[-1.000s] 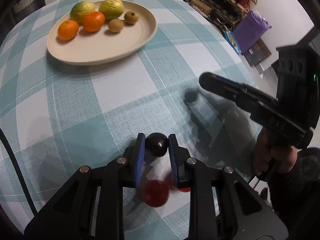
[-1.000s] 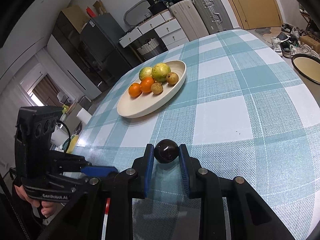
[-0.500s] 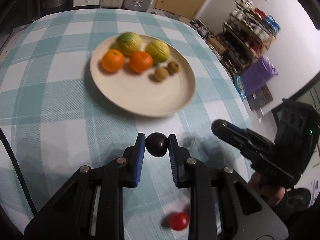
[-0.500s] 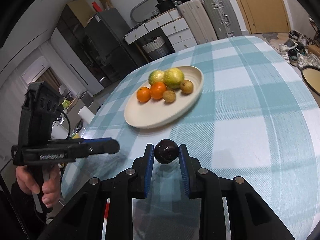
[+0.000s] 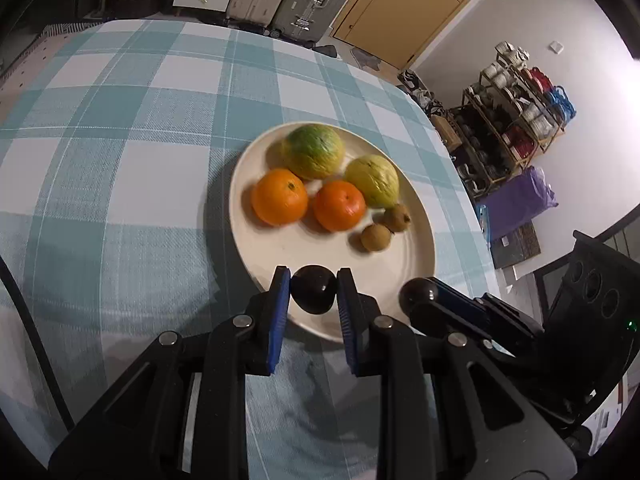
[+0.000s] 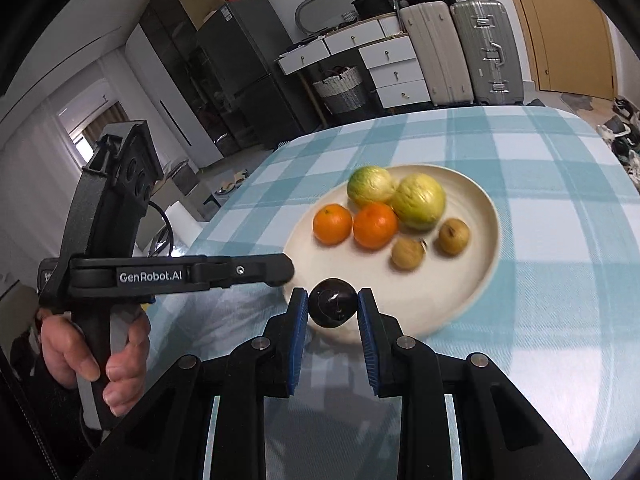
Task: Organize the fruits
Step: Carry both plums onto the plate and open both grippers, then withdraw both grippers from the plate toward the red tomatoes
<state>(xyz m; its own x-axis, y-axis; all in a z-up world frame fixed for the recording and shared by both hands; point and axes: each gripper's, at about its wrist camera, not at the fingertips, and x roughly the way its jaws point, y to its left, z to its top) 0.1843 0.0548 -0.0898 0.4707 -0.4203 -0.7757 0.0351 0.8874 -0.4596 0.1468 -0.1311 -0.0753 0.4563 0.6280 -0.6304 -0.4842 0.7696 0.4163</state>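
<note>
Left tongs [image 5: 313, 289] pinching one dark plum [image 5: 313, 289], right tongs [image 6: 333, 308] pinching another plum [image 6: 332, 308], both over the plate's [image 5: 416, 268] near rim, oranges [image 5: 280, 197] beyond.

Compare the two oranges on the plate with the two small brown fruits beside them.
The oranges are bright orange with smooth, shiny skin; the brown fruits are dull tan and matte. The oranges are clearly bigger than the brown fruits. The oranges lie toward the middle of the plate; the brown fruits lie nearer its rim. Both pairs are roundish, rest loose on the plate, and sit side by side.
</note>
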